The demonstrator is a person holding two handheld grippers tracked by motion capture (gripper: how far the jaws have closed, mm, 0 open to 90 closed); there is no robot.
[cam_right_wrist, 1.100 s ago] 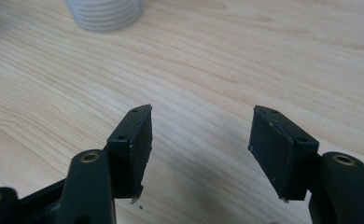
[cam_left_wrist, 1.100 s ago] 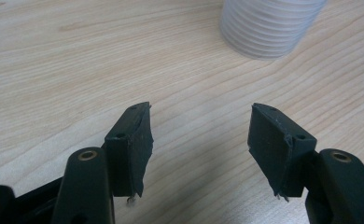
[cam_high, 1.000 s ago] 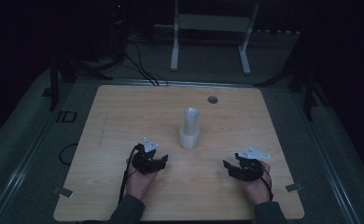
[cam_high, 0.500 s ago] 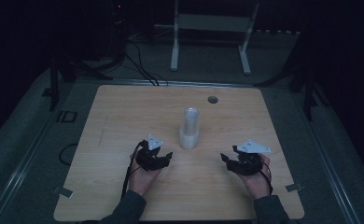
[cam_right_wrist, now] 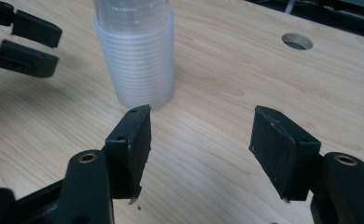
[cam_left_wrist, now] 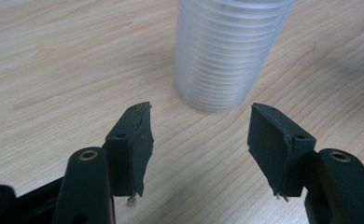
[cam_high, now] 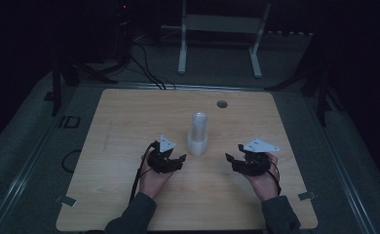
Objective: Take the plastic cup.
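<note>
A tall stack of clear plastic cups (cam_high: pixel 198 133) stands upside down near the middle of the wooden table (cam_high: pixel 129 117). My left gripper (cam_high: pixel 180 160) is open just left of the stack's base, and the ribbed stack (cam_left_wrist: pixel 229 51) rises close ahead of its jaws (cam_left_wrist: pixel 201 135). My right gripper (cam_high: pixel 230 160) is open to the right of the stack, a little farther off. In the right gripper view the stack (cam_right_wrist: pixel 136 56) stands ahead and left of the open gripper (cam_right_wrist: pixel 201 135), with the left gripper (cam_right_wrist: pixel 26 39) at the far left. Nothing is between either pair of jaws.
A round hole (cam_high: pixel 221 104) is cut in the table behind the stack, also seen as the hole (cam_right_wrist: pixel 297 42) in the right gripper view. A white frame (cam_high: pixel 222 29) and cables lie on the dark floor beyond the table's far edge.
Both grippers have moved forward and inward toward the cup stack; the left one has come closest to its base. Both stay open.
</note>
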